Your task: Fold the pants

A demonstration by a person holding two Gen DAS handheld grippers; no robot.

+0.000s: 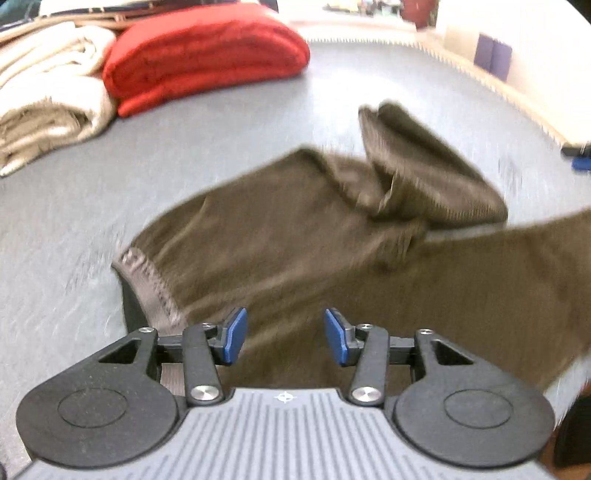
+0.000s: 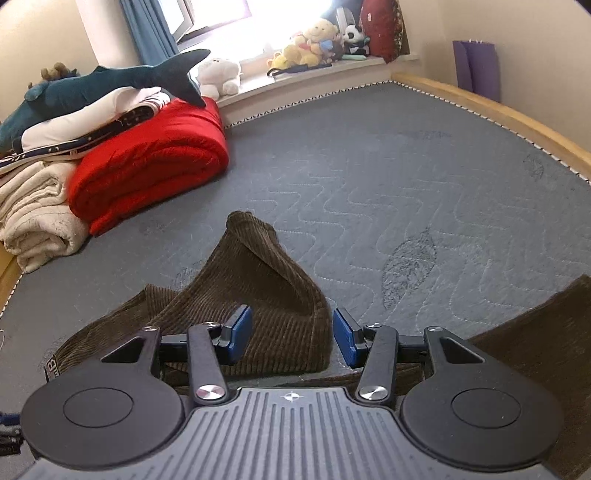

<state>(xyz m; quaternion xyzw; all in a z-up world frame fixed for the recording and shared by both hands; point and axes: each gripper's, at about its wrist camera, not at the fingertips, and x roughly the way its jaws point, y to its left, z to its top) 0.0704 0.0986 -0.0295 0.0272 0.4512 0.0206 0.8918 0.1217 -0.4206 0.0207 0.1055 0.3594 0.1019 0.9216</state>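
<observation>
Grey quilted mattress fabric [image 1: 229, 122] is filling the left wrist view, which is smeared with motion blur. On it, brown corduroy pants [image 1: 295, 236] are lying spread out, the grey waistband [image 1: 155, 284] sitting at the lower left and one leg [image 1: 424, 162] lying doubled back over the body of the garment, while another stretch of the cloth is running off toward the right edge. The left tongs [image 1: 284, 336] are hanging over the pants near the waistband with their blue pads [image 1: 234, 334] standing apart and nothing pinched between them. Behind, a folded red blanket [image 1: 207, 55] is resting against a cream blanket [image 1: 48, 96] at the far left of the bed. Turning to the right wrist view, the same mattress [image 2: 388, 192] is stretching back to a wooden bed rail [image 2: 509, 110] and a bright window sill crowded with plush toys [image 2: 317, 40]. The right tongs [image 2: 293, 338] are hovering with jaws parted and empty above the folded-over leg [image 2: 258, 280], whose ribbed cloth is rising in a soft peak just ahead of the pads [image 2: 242, 334]. More of the pants is lying at the lower right. To the left, the red blanket [image 2: 151, 158] is sitting beside the cream one [image 2: 37, 218], with a stuffed shark [image 2: 110, 85] lying on top of the pile beneath blue curtains [image 2: 147, 29].
</observation>
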